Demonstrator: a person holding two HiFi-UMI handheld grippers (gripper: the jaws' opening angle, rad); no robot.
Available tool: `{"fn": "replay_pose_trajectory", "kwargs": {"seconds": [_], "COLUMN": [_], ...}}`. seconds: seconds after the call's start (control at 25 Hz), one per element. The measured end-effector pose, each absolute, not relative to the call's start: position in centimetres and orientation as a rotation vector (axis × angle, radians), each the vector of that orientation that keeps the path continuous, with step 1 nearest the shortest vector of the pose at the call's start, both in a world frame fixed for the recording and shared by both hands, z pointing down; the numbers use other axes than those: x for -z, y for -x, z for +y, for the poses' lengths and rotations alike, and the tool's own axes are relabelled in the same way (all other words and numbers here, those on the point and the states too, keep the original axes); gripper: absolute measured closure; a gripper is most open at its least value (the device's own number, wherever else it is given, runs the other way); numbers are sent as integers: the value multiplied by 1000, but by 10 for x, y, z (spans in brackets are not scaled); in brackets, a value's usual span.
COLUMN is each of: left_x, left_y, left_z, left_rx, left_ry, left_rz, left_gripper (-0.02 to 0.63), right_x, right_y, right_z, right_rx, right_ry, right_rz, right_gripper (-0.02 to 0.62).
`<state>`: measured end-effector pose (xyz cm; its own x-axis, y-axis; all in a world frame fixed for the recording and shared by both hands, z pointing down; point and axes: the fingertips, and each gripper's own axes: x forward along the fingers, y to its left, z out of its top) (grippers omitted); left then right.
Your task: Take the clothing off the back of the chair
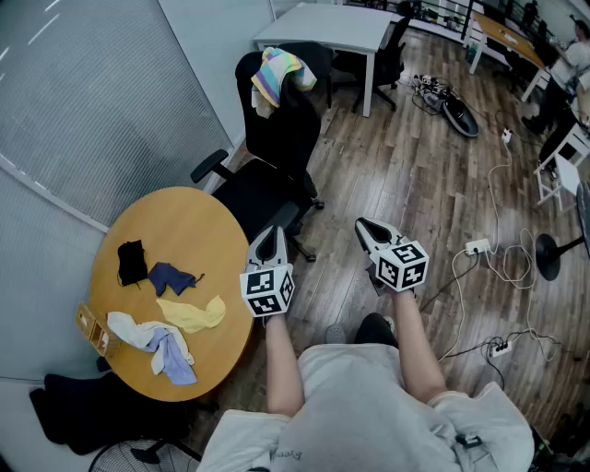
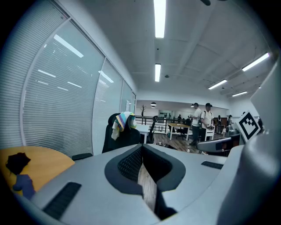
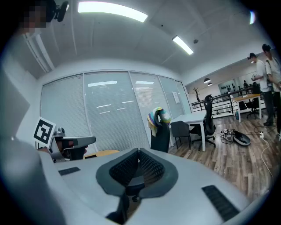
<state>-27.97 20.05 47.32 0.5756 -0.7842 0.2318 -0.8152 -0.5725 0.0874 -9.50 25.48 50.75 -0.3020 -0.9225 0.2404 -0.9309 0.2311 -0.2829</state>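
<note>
A: Grippers, status?
B: Am holding both out in front of me, tipping slightly down. Left gripper (image 1: pixel 270 235): jaws are sitting fully together, nothing betw. them. Right gripper (image 1: pixel 365 226): same, pressing closed on itself, carrying nothing.
A: What's lying nearest?
B: Round wooden table (image 1: pixel 198 217) is sitting to my left w/ small cloths lying on it: black piece (image 1: pixel 133 262), navy piece (image 1: pixel 171 277), yellow piece (image 1: pixel 194 313), white-and-lavender bundle (image 1: pixel 152 339). Am not touching any.
A: And the clothing?
B: Striped clothing (image 1: pixel 281 74) is hanging draped over the top of the backrest of the black office chair (image 1: pixel 272 180). Chair is standing straight ahead, just past the table edge, seat facing me. Clothing is sitting well apart from both grippers. White desk (image 1: pixel 336 28) is standing behind the chair.
</note>
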Motion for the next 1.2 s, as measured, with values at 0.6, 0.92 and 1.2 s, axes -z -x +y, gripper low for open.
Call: {"fn": "replay_pose_trajectory", "kwargs": {"seconds": [0.6,0.92,1.2], "left_x": [-489,-487,-464], "left_y": [244,204,159], "left_z": [192,163,142], "left_rx": [-324,-350,-301], "left_ry": [-2549,-2516,-2575], "left_rz": [-1404,-1435,-1418], "left_gripper": [578,577,578], "right_x": [-511,-507,-491], "right_y": [38,3,-38], "right_z": [259,216,178], "right_rx": [-587,-634,-585], "right_ry": [-1938,-1791,-1704], "right_rz": [-2404,-2570,-2616], "right_gripper": [568,574,574]}}
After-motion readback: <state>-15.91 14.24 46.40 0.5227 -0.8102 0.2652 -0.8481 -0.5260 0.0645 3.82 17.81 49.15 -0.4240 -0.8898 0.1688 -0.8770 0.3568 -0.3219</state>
